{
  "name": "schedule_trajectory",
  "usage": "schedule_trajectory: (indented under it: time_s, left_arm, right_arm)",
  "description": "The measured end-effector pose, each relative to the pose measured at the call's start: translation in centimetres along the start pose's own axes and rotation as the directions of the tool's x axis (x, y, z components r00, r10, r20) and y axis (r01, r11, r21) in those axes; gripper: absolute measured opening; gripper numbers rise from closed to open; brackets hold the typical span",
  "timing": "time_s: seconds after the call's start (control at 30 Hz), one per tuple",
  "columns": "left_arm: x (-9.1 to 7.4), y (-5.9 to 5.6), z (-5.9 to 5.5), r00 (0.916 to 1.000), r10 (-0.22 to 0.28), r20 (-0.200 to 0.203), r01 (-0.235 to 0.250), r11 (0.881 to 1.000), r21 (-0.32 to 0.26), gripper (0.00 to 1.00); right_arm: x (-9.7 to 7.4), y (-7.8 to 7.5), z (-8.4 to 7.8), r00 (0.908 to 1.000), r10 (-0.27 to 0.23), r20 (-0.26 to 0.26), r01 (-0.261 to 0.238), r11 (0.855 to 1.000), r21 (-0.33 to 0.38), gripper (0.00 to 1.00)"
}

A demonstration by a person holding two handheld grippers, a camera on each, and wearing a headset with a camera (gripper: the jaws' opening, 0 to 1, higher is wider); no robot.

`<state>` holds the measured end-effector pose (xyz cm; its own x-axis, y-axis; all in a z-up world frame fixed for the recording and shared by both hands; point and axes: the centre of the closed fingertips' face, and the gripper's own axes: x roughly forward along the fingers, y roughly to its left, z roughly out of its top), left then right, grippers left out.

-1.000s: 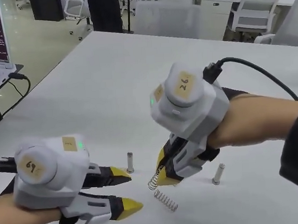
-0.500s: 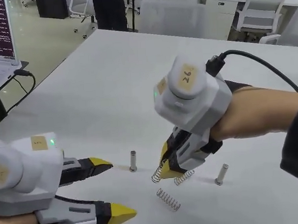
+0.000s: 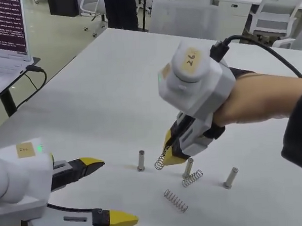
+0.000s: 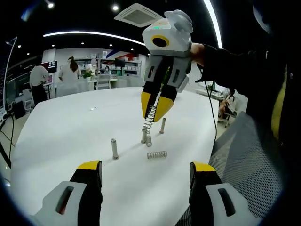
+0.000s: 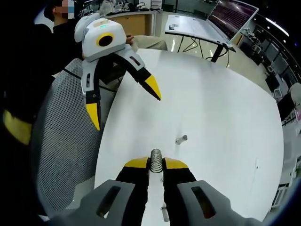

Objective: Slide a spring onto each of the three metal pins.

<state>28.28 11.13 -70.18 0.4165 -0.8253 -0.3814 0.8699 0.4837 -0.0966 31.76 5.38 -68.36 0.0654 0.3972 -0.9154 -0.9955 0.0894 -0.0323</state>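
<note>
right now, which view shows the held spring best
The left gripper view: the spring hangs side-on from the right gripper, coils clear. The head view shows a few coils; the right gripper view sees it end-on.

Three short metal pins [image 3: 188, 168] stand in a row, lower centre on the white desk [image 3: 99, 95]. A coiled wire spring [image 3: 192, 178] touches the middle pin [image 3: 188, 167]; a second spring [image 3: 175, 200] lies just below.

Metal pins: we count three: first pin [image 3: 141, 160], second pin [image 3: 188, 168], third pin [image 3: 230, 177].
Springs: we count three: held spring [image 3: 159, 162], spring beside second pin [image 3: 192, 178], flat spring [image 3: 175, 200].
Grippers: we count two: left gripper [image 3: 117, 190], right gripper [image 3: 166, 159].
</note>
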Motion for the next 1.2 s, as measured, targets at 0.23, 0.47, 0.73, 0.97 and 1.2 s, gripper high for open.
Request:
schedule_trajectory:
  time_s: [0.23, 0.47, 0.73, 0.97, 1.2]
  left_arm:
    - [-0.2, 0.2, 0.1, 0.9996, 0.029, -0.001, -0.029, 0.999, 0.022, 0.74]
    - [0.0, 0.0, -0.3, 0.9989, 0.034, -0.033, -0.031, 0.996, 0.089, 0.75]
    - [0.2, 0.2, -0.8, 0.9967, 0.045, -0.067, -0.033, 0.986, 0.166, 0.76]
    - [0.5, 0.3, -1.2, 0.9941, 0.045, -0.099, -0.024, 0.979, 0.203, 0.76]
    - [0.6, 0.2, -1.1, 0.9944, 0.041, -0.098, -0.02, 0.979, 0.204, 0.76]
  right_arm:
    - [0.3, -1.8, 1.1, 0.9999, -0.011, -0.009, 0.011, 1.0, -0.015, 0.08]
    - [1.3, -3.2, 1.8, 0.9989, -0.012, -0.045, 0.01, 0.999, -0.054, 0.08]
    - [2.8, -4.6, 1.8, 0.9958, -0.011, -0.09, 0.005, 0.998, -0.07, 0.08]
    - [3.6, -5.4, 1.8, 0.9941, 0.0, -0.108, -0.007, 0.997, -0.071, 0.08]
    - [4.3, -5.5, 1.8, 0.9918, 0.017, -0.127, -0.026, 0.997, -0.073, 0.08]
